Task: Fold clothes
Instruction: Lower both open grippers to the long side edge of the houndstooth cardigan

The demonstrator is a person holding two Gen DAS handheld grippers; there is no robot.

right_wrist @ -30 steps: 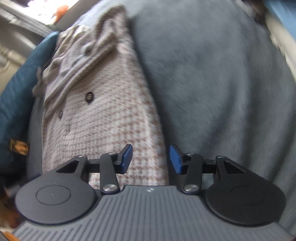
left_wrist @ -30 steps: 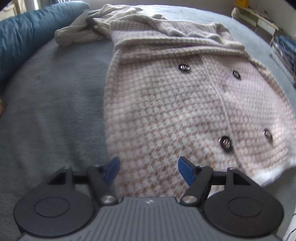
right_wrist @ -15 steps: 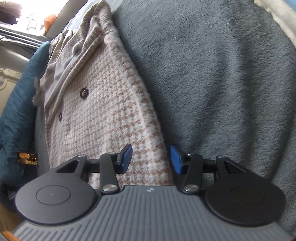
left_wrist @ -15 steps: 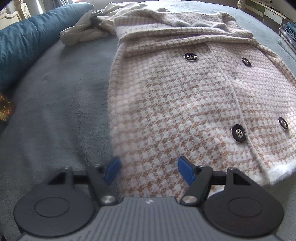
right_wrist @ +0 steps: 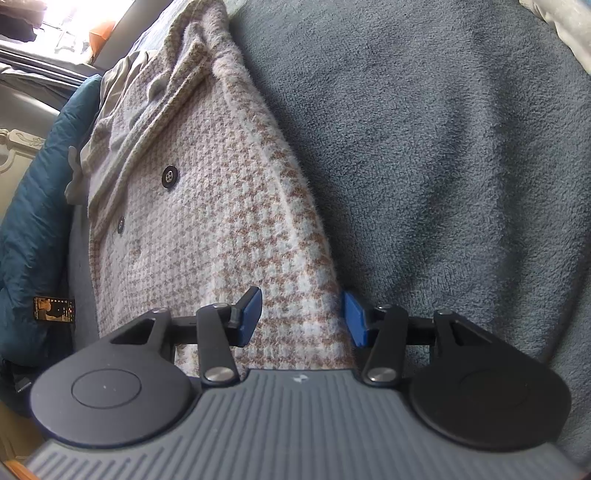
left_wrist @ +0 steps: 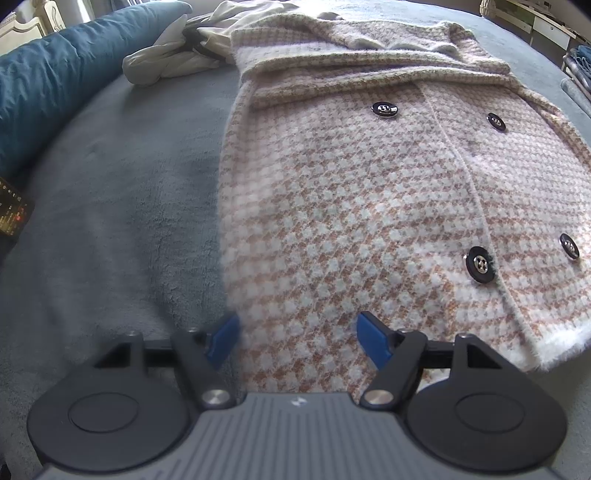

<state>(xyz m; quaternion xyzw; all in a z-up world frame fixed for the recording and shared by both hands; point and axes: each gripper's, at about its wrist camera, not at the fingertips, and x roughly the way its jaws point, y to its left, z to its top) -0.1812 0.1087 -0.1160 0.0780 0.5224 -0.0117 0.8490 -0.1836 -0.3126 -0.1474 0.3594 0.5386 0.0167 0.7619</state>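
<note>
A pink and white houndstooth coat (left_wrist: 362,206) with black buttons lies flat on a grey blanket, its sleeves folded across the top. My left gripper (left_wrist: 295,341) is open, its blue pads straddling the coat's lower left edge. In the right wrist view the same coat (right_wrist: 207,206) runs away from me. My right gripper (right_wrist: 301,319) is open, with the coat's lower right edge between its blue pads.
The grey fleece blanket (left_wrist: 110,221) covers the bed and also fills the right wrist view (right_wrist: 443,166). A teal pillow (left_wrist: 55,81) lies along the left side. A crumpled cream garment (left_wrist: 173,59) sits beyond the coat. Shelves (left_wrist: 546,26) stand at the far right.
Both grippers have moved closer to the coat's lower edge. The right gripper's jaws have spread wider around the coat's edge. The coat has not moved.
</note>
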